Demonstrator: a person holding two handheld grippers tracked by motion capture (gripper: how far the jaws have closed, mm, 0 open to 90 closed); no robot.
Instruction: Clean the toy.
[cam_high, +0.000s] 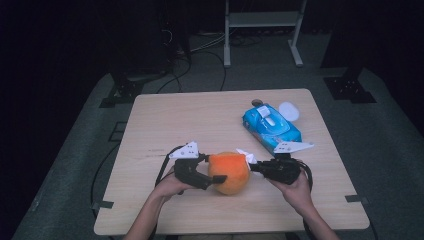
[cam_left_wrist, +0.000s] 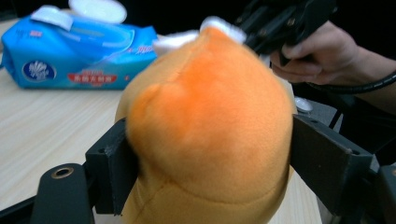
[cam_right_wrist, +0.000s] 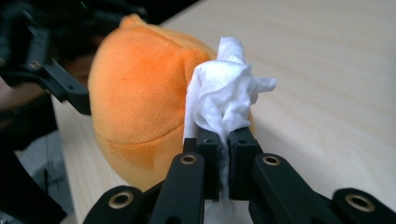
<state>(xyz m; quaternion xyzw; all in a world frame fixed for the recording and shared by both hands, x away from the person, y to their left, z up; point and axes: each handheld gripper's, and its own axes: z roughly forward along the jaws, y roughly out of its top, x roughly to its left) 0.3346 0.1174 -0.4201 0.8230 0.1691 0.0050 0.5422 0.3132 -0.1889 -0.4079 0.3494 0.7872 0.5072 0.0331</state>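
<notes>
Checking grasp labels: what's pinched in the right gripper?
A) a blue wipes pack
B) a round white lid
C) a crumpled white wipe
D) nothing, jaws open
C: in the right gripper view the right gripper has its jaws shut on a crumpled white wipe that lies against the orange plush toy; the blue wipes pack lies apart on the table.

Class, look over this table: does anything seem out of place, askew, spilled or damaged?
Nothing is spilled or damaged. The one oddity: the wipes pack lies askew near the table's far right corner with its lid flipped open. The plush sits between the left gripper's jaws; the right gripper pinches a wipe against it.
</notes>
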